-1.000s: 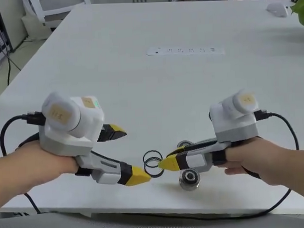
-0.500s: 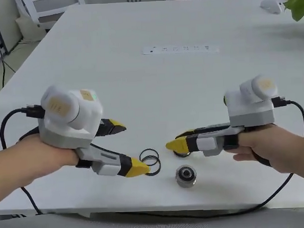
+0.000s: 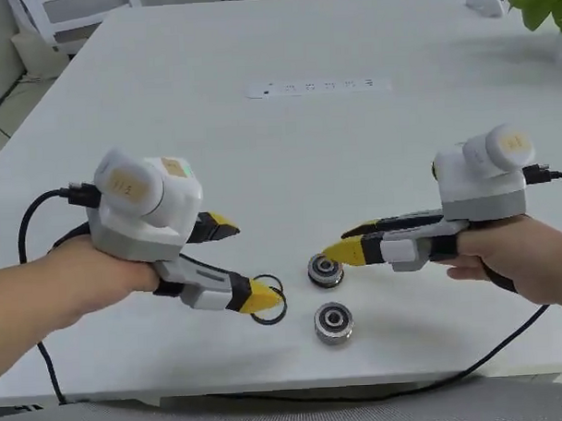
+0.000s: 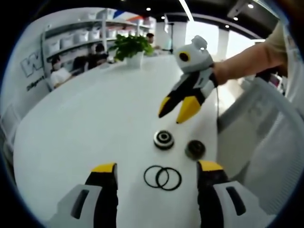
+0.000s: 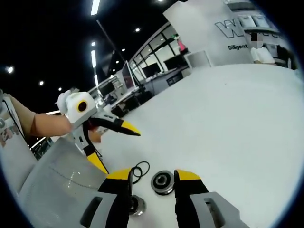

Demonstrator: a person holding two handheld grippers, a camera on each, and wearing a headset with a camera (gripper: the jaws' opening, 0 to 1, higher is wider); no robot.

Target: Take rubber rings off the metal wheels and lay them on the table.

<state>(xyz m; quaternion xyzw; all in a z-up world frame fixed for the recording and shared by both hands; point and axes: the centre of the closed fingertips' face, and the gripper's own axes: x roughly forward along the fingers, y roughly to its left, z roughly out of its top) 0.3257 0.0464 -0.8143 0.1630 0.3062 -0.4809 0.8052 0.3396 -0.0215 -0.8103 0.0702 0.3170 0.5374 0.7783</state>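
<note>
Two thin black rubber rings (image 3: 273, 301) lie overlapping on the white table (image 3: 289, 173), partly under the lower jaw of my left gripper (image 3: 249, 264). That gripper is open, and in its own view the rings (image 4: 163, 177) lie between its wide-spread jaws (image 4: 156, 166). Two bare metal wheels rest just right of the rings, one farther (image 3: 326, 271) and one nearer (image 3: 334, 322). My right gripper (image 3: 335, 253) hovers open with nothing in it, its tips above the farther wheel (image 5: 162, 182).
A white power strip (image 3: 318, 85) lies at the table's middle, far beyond the work. Green plant leaves (image 3: 543, 2) show at the far right corner. The table's front edge runs close below the nearer wheel, and cables trail from both grippers.
My right gripper has drawn back to the right, away from the rings, uncovering the farther wheel. The rings stay on the table by the left gripper. The head camera has shifted.
</note>
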